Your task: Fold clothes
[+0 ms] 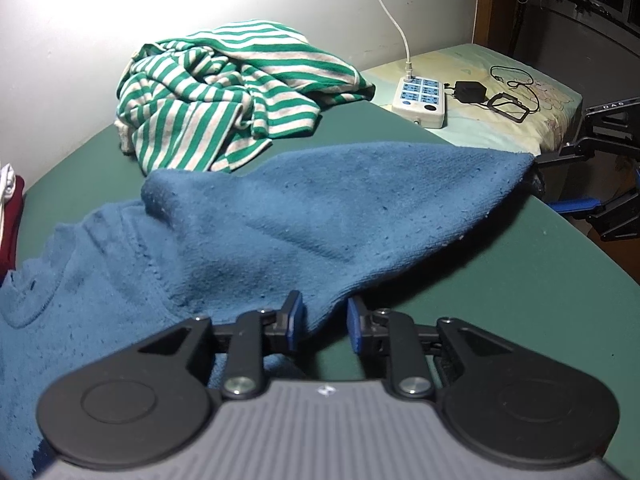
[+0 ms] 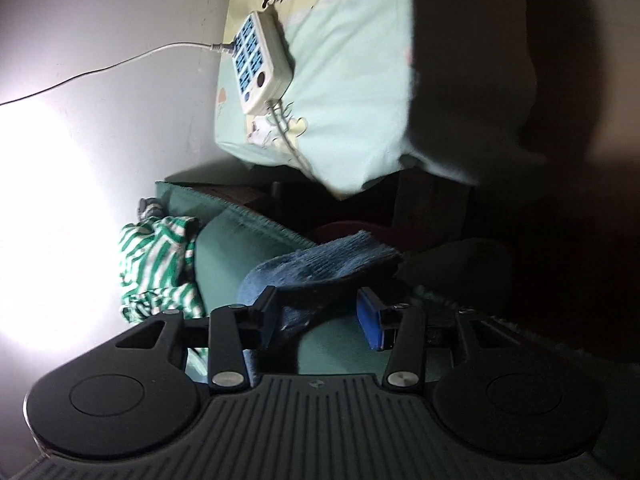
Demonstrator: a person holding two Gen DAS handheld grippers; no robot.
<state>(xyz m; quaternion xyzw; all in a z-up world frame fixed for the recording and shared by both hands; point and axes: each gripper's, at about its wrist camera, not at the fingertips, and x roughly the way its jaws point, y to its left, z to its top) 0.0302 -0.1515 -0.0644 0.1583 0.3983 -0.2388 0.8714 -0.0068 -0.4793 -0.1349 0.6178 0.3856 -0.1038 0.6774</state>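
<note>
A blue sweater lies on the green table cover, one sleeve drawn out toward the right edge. My left gripper stands slightly apart over a folded edge of the sleeve; the cloth sits between its blue pads without being squeezed. In the right wrist view the sleeve end rests against the left finger of my right gripper, and a clear gap separates it from the other pad. The right gripper also shows at the right edge of the left wrist view, beside the sleeve tip.
A crumpled green-and-white striped garment lies at the back by the wall. A white power strip with a cord and a black charger rests on pale bedding. Red cloth shows at the left edge.
</note>
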